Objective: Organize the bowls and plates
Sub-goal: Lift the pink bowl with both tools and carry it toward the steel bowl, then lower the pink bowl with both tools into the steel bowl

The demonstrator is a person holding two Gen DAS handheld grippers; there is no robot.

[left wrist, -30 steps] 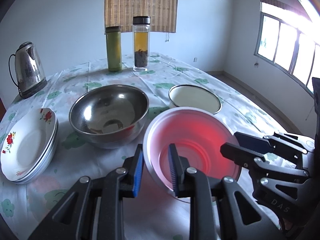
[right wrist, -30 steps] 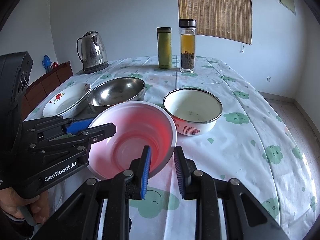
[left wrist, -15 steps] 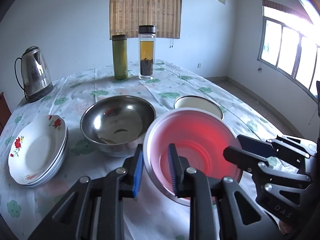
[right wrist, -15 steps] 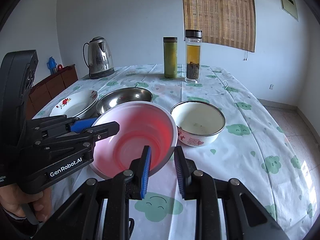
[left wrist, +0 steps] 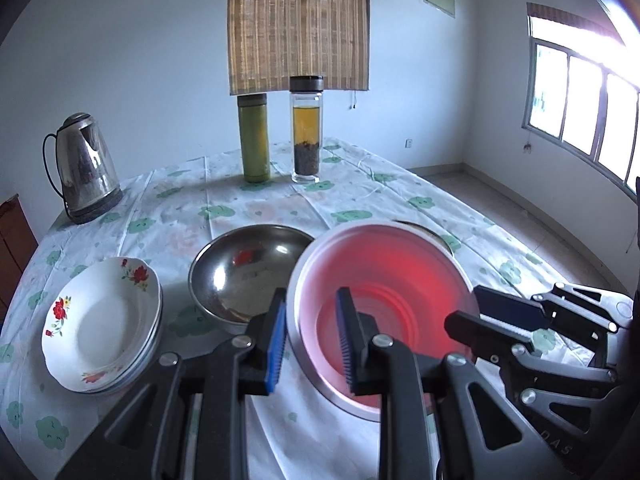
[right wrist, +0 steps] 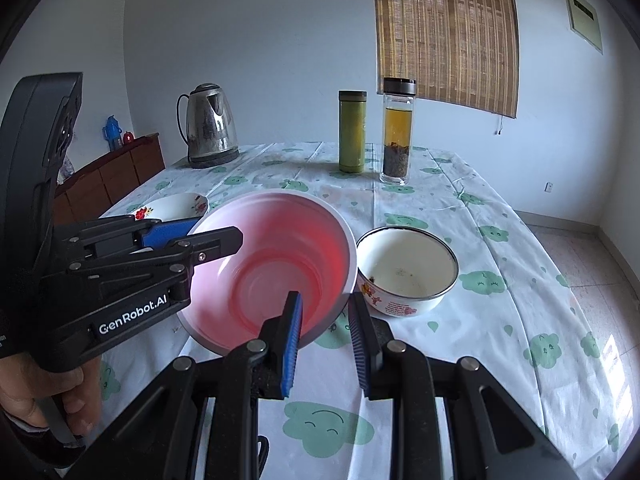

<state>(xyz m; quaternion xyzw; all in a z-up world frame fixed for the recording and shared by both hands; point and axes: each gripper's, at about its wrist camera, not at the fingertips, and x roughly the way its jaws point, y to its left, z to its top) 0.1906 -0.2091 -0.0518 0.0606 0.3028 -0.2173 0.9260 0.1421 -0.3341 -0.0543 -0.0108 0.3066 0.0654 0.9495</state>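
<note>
A pink plastic bowl (left wrist: pixel 384 280) is held in the air above the table by both grippers. My left gripper (left wrist: pixel 310 328) is shut on its near-left rim. My right gripper (right wrist: pixel 325 322) is shut on its right rim; the bowl shows in the right wrist view too (right wrist: pixel 280 256). A steel bowl (left wrist: pixel 240 272) sits behind it on the left. A stack of white flowered plates (left wrist: pixel 100 320) lies at the far left. A white enamel bowl (right wrist: pixel 406 270) sits to the right, mostly hidden in the left wrist view.
A steel kettle (left wrist: pixel 84 168) stands at the back left. A green flask (left wrist: pixel 254 140) and a glass tea bottle (left wrist: pixel 306 132) stand at the back middle. The cloud-print tablecloth (right wrist: pixel 500 280) drops off at the right. A wooden cabinet (right wrist: pixel 108 176) stands beyond the table.
Both grippers have lifted the pink bowl higher off the table. The other bowls and the plates have not moved.
</note>
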